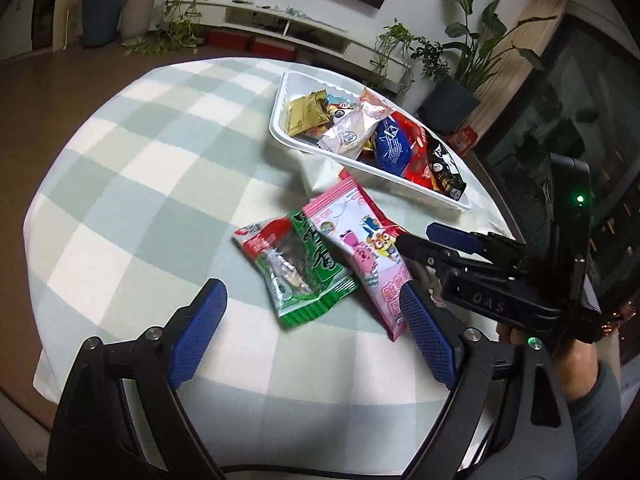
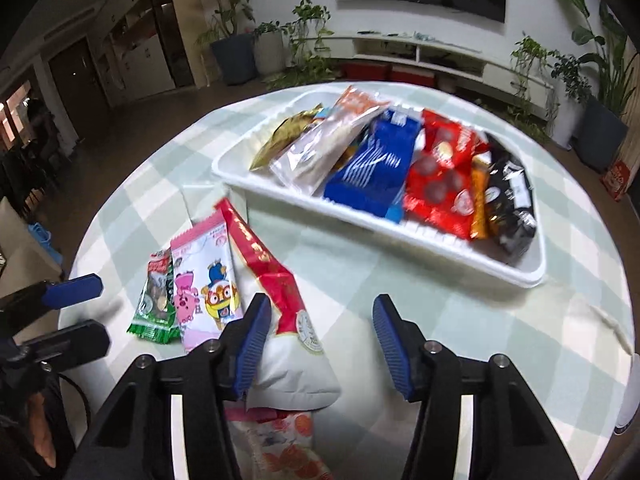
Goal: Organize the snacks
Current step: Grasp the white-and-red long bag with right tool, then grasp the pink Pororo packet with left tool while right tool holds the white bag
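Three loose packets lie on the checked tablecloth near a white tray [image 1: 400,191] [image 2: 400,226] full of snacks. A green packet [image 1: 298,270] [image 2: 154,306] and a pink cartoon packet [image 1: 366,252] [image 2: 204,288] overlap. My left gripper [image 1: 312,336] [image 2: 80,312] stands wide open around the green packet's near end, its pads apart from it. A red and white packet [image 2: 288,320] lies between the fingers of my right gripper [image 2: 322,344] [image 1: 424,242], against the left pad [image 2: 252,344] only; the right pad is clear of it. That gripper is open.
The tray holds gold, silver, blue, red and black packets side by side. A packet with an orange pattern [image 2: 288,440] lies under the right gripper. The round table's edge runs close on the left and front. A hand [image 1: 576,364] holds the right gripper.
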Demonstrator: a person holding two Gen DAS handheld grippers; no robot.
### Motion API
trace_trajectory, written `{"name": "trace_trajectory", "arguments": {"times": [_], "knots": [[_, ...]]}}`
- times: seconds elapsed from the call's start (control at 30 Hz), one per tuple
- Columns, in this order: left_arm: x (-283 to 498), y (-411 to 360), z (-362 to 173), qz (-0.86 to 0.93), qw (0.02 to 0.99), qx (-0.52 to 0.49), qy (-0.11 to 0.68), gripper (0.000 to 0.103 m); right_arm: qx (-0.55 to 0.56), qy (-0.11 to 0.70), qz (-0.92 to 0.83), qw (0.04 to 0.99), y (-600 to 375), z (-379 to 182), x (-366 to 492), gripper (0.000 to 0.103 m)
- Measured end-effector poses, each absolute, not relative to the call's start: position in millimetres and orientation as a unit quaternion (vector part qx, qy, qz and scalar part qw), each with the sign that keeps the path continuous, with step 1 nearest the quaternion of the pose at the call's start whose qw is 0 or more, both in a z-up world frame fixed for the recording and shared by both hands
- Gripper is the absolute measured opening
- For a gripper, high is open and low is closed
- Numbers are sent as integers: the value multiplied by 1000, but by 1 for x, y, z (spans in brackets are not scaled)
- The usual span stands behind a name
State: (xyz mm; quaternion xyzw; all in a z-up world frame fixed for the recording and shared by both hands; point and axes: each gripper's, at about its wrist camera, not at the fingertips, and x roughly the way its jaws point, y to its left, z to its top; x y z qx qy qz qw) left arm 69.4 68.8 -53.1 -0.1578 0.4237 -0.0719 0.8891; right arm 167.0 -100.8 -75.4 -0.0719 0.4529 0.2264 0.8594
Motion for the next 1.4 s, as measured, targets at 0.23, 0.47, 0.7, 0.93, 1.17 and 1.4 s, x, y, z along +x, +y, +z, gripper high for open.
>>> {"name": "trace_trajectory", "arguments": {"times": [0.23,0.47,0.7,0.93,1.17,1.4], "knots": [[70,57,-63,-72,885,-145,438,88,-125,463,264,837,-75,-93,133,47],[71,53,-66,-56,884,-135,445,88,-69,473,270,836,-85,-89,134,43],[66,53,-78,-50,873,-131,467,88,-57,468,247,846,-99,-84,110,42],[68,55,-76,-64,874,-118,468,88,-80,440,220,867,-109,-77,94,42],[74,60,-43,-143,877,39,457,88,-50,450,234,860,-120,-80,98,42],[69,23,-55,-324,789,269,447,88,-45,458,242,854,-120,-84,100,42]]}}
